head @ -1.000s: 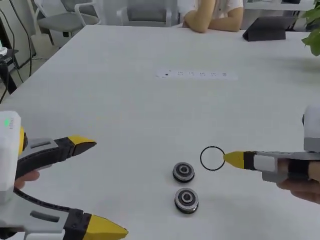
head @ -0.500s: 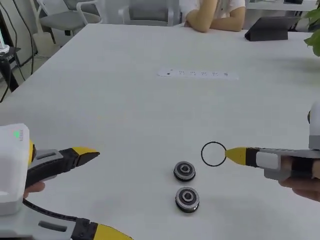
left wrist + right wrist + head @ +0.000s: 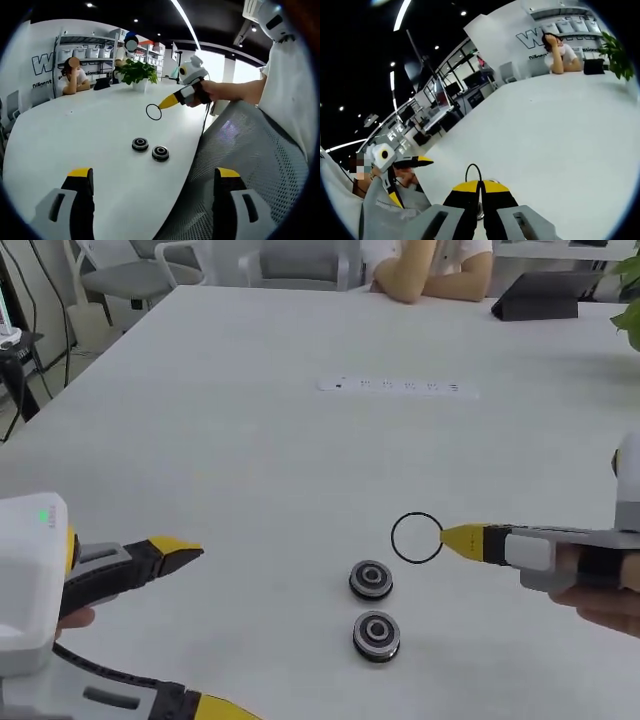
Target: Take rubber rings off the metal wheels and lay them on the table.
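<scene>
We have the ring point(image 3: 392, 538) pinched at one edge between the pressed-together tips of the right gripper point(image 3: 450, 538). The rest of its loop stands out to the left of those tips. The left gripper view shows the ring point(image 3: 147, 112) held clear of the table point(image 3: 75, 130), with its loop below the yellow tips of the right gripper point(image 3: 167, 104). In the right gripper view the ring point(image 3: 468, 170) rises as a thin arc just past our own closed jaws.

The two wheels point(image 3: 371, 580) point(image 3: 377, 632) lie nearer to us and a little left of the ring, one just behind the other. We judge that bare table lies under the ring, so it should go straight down and stay on the far side of the wheels.

The left gripper point(image 3: 210, 632) waits with jaws spread wide, well apart to the left. The right gripper is the nearer one to the wheels. We cannot tell which wheel still wears a ring.
</scene>
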Tool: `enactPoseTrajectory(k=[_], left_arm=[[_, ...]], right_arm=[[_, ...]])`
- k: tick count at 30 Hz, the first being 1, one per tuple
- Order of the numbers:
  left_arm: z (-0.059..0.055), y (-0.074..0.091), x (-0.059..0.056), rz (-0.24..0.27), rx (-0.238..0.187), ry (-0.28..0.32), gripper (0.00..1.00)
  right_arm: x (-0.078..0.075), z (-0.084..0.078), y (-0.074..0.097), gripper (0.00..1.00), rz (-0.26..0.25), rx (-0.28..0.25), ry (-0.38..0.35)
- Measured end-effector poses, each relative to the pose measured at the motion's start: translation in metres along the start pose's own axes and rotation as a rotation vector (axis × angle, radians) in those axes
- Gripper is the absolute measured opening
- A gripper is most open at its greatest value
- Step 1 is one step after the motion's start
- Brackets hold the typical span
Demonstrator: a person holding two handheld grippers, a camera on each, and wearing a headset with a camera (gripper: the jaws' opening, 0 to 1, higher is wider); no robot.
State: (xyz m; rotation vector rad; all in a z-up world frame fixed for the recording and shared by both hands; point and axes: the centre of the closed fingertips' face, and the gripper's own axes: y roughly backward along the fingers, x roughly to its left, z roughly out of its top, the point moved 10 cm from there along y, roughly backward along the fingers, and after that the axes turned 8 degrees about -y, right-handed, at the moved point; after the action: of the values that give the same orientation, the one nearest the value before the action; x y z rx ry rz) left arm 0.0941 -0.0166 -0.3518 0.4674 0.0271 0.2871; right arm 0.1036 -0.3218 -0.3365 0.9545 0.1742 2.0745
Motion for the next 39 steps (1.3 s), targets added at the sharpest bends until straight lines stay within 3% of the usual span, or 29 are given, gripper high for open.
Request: enactPoseTrajectory(k=[10, 14, 21, 28, 39], left_arm=[[-0.001, -0.001, -0.001, -0.003, 0.007, -0.005, 0.99], [-0.001, -0.001, -0.002, -0.007, 0.011, -0.010, 0.99], [0.000, -0.001, -0.002, -0.010, 0.006, -0.009, 0.99], [0.000, -0.001, -0.002, -0.009, 0.001, -0.003, 0.99], [-0.001, -0.001, -0.002, -0.013, 0.003, 0.001, 0.98]], right_arm=[[0.017, 0.001, -0.009, 0.00, 0.034, -0.017, 0.016], [0.025, -0.002, -0.016, 0.00, 0.056, 0.003, 0.032], [0.035, -0.008, -0.025, 0.00, 0.096, 0.022, 0.114], [0.046, -0.019, -0.039, 0.00, 0.136, 0.069, 0.226], [0.047, -0.041, -0.057, 0.00, 0.146, 0.177, 0.349]])
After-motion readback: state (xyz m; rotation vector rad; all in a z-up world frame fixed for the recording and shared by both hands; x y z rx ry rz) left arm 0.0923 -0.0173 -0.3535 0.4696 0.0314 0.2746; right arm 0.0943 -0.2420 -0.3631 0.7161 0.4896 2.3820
